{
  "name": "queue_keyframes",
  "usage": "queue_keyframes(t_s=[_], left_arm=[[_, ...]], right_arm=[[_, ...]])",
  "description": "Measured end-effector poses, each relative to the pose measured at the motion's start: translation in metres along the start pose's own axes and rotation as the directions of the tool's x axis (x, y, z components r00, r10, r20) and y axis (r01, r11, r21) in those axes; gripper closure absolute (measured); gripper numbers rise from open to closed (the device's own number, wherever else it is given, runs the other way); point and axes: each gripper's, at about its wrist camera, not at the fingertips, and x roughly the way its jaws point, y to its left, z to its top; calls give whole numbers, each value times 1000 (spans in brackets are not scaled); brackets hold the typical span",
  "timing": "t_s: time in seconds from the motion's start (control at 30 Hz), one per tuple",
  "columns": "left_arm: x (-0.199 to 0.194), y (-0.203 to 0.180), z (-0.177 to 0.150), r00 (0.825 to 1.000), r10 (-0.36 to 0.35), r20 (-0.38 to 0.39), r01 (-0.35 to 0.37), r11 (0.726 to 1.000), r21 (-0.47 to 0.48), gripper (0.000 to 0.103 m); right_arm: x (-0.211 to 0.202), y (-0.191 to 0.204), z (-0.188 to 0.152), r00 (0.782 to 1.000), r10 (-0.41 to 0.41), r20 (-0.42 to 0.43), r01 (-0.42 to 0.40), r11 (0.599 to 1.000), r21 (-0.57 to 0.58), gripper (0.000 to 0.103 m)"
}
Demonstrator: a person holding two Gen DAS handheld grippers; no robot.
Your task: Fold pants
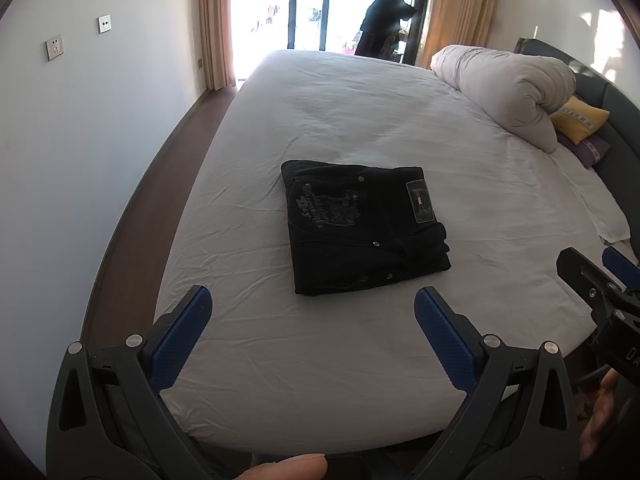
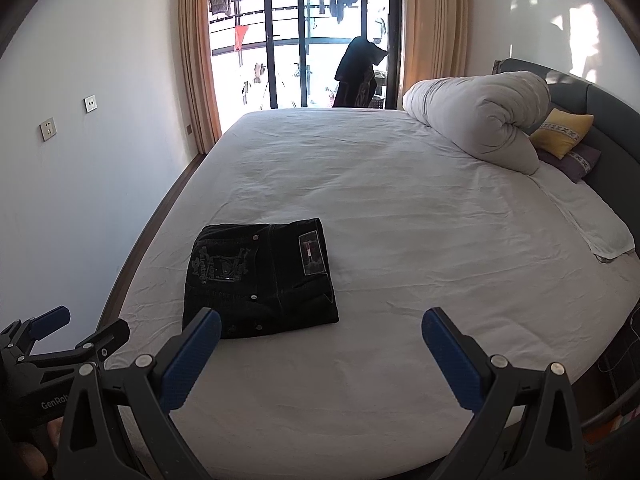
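Black pants [image 1: 362, 226] lie folded into a compact rectangle on the white bed sheet [image 1: 340, 120], with an embroidered back pocket and a waistband patch facing up. They also show in the right wrist view [image 2: 260, 276]. My left gripper [image 1: 312, 300] is open and empty, held above the sheet just short of the pants' near edge. My right gripper [image 2: 320, 324] is open and empty, with the pants ahead and to its left. Each gripper shows at the edge of the other's view, the right one [image 1: 600, 276] and the left one [image 2: 76, 328].
A rolled white duvet [image 1: 508, 92] and a yellow pillow [image 1: 580, 120] lie at the bed's right by the dark headboard [image 2: 600, 112]. A folded white cloth [image 2: 588, 220] lies on the right side. A wall [image 1: 80, 120] runs along the left. A balcony door [image 2: 304, 40] stands behind.
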Motion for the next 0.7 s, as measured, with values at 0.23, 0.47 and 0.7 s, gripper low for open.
queue_keyframes(t_s=[0.23, 0.47, 0.7], left_arm=[[4, 2, 0, 1000, 3, -3, -3, 1000, -1, 0], [4, 2, -1, 1000, 7, -5, -7, 1000, 0, 0], [5, 3, -3, 1000, 9, -8, -9, 1000, 0, 0]], right_arm=[[3, 0, -1, 1000, 1, -11, -2, 1000, -4, 0], [6, -1, -1, 1000, 6, -18, -6, 1000, -5, 0], [6, -1, -2, 1000, 6, -19, -6, 1000, -5, 0]])
